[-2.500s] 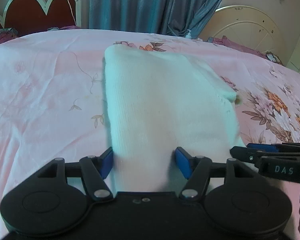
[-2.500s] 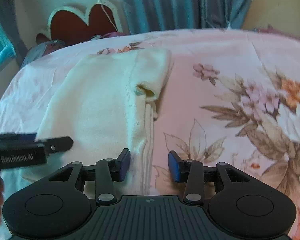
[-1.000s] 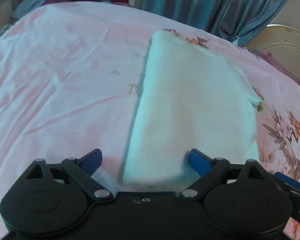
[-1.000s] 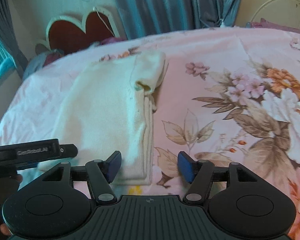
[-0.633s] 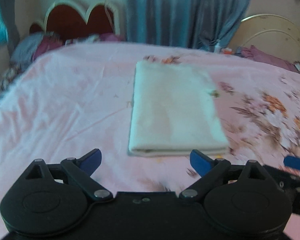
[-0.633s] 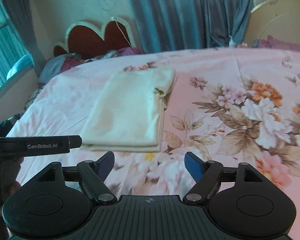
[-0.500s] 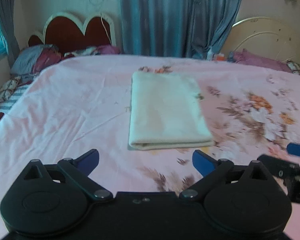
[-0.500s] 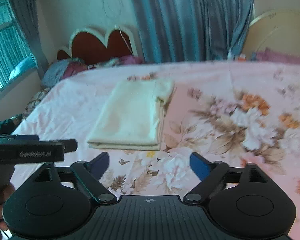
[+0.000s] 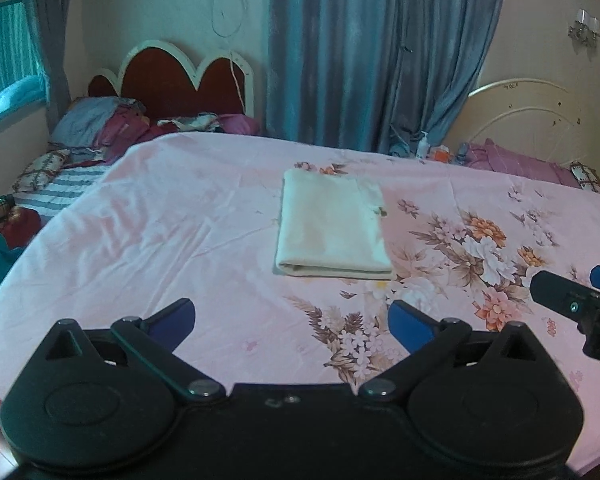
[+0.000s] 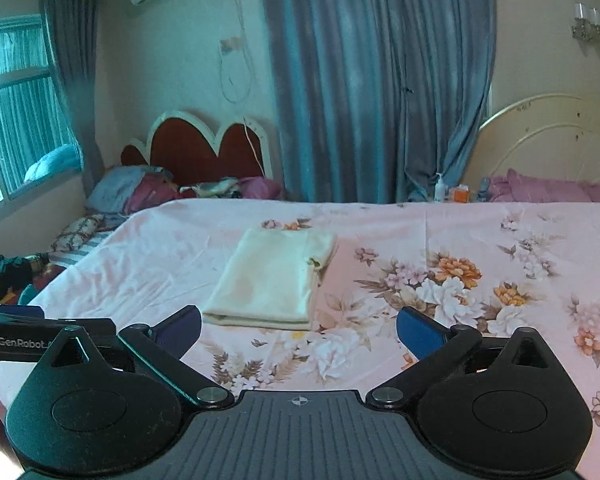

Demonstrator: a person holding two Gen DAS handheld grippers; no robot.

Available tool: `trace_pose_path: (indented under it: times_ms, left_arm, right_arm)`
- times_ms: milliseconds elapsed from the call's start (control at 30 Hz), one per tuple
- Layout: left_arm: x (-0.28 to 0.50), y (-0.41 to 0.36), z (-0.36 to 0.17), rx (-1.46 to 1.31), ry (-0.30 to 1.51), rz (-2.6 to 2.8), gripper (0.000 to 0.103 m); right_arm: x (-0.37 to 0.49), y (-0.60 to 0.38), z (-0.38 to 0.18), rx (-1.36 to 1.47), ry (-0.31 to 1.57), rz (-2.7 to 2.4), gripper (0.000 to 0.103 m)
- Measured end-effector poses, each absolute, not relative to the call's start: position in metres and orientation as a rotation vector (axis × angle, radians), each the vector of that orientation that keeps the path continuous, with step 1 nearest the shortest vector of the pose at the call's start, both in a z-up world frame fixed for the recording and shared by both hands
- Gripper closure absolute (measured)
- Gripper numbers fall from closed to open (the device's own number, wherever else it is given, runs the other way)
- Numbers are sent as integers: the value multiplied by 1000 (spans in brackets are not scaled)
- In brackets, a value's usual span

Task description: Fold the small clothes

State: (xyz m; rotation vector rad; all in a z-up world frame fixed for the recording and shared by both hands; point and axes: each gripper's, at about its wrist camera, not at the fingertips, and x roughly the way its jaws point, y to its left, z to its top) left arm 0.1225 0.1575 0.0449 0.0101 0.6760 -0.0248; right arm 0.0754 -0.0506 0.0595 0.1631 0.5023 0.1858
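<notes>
Near the bed's front edge we hold the left gripper [image 9: 290, 318] spread wide and empty; the right gripper [image 10: 299, 330], its jaws opening, grips nothing. Beyond both, the folded cream garment [image 9: 332, 226] lies on the floral sheet [image 9: 160, 240].

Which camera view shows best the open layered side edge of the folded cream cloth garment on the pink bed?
The right wrist view: the folded cream cloth garment shows its stacked layers and a small gap along its right side. The left wrist view shows the garment more from above, with mostly the flat top and the near fold.
</notes>
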Motion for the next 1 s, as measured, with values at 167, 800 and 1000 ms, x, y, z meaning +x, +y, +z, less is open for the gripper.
trace_pose_path:
  times_ms: [167,800,1000]
  left_arm:
    - [104,159,52,-6,657,-17,1]
    - [85,152,59,10,624,-15,1]
    - [83,148,61,16,620,-5,1]
  right_arm:
    - [63,-52,64,165,482,190,0]
    - [50,-67,63,175,475,198,0]
    - [50,-68,64,172,473,201,0]
